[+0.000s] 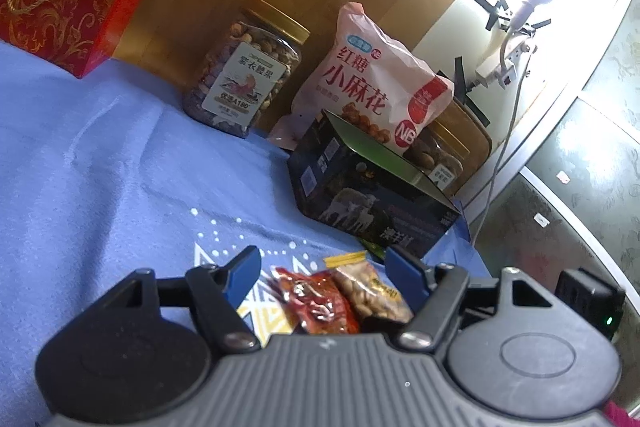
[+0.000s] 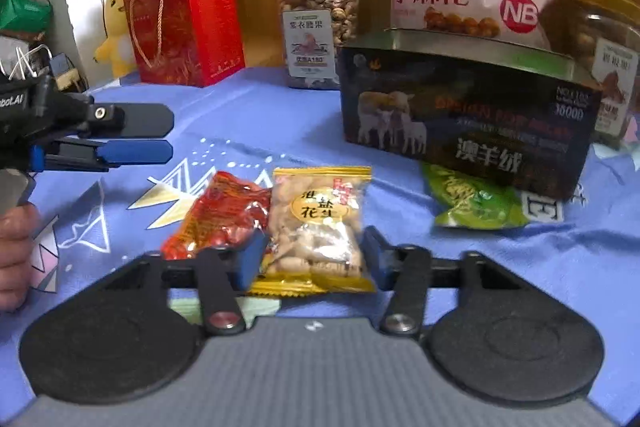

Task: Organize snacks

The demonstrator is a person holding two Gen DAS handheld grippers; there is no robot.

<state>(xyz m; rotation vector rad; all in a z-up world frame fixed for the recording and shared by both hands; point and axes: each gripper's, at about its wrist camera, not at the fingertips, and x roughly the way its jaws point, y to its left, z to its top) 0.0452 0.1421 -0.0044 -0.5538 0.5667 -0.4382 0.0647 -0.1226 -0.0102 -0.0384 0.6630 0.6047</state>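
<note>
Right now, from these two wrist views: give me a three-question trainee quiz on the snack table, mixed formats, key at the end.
1. True or false: the right gripper has its jaws spread on either side of the yellow-edged clear peanut packet.
2. Multiple choice: the crinkly green snack packet lies A) on the red gift box with the rope handle; B) partly under the black open-topped carton printed with sheep; C) between the left gripper's jaws.
3. Fill in: the shiny red snack packet lies touching the peanut packet on its ____ side in the right wrist view.

Key: 1 true; 2 B; 3 left.
</note>
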